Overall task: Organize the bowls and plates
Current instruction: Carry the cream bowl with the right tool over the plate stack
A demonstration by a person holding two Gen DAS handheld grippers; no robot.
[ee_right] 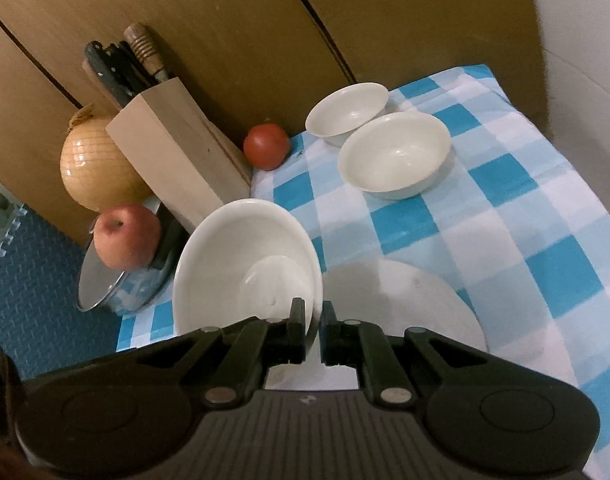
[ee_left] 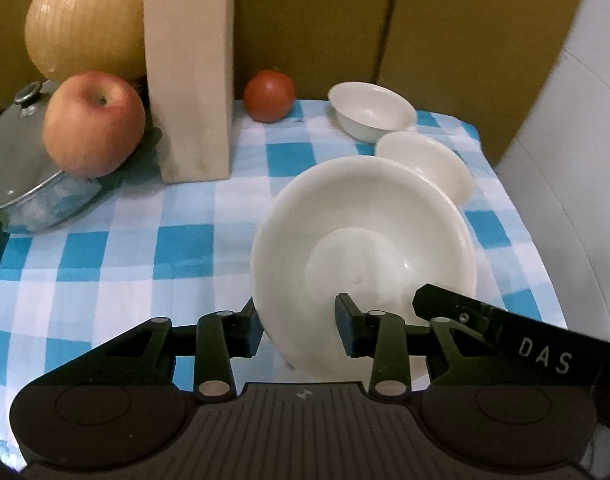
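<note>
The right gripper has its fingers pinched nearly together on the rim of a tilted white plate, which stands on edge above the blue-checked tablecloth, just in front of the knife block. In the left wrist view the left gripper sits with its fingers spread wide on either side of the same plate's lower rim; whether the pads actually press it is hard to tell, though they appear clear of it. A second flat plate lies on the cloth right of the tilted one, beyond the knife block's near corner. Two white bowls rest farther right of the block: a nearer bowl and a far bowl, almost touching. A tomato sits just beside the block's base; an apple rests on a pot lid on the block's other side, by a netted melon.
</note>
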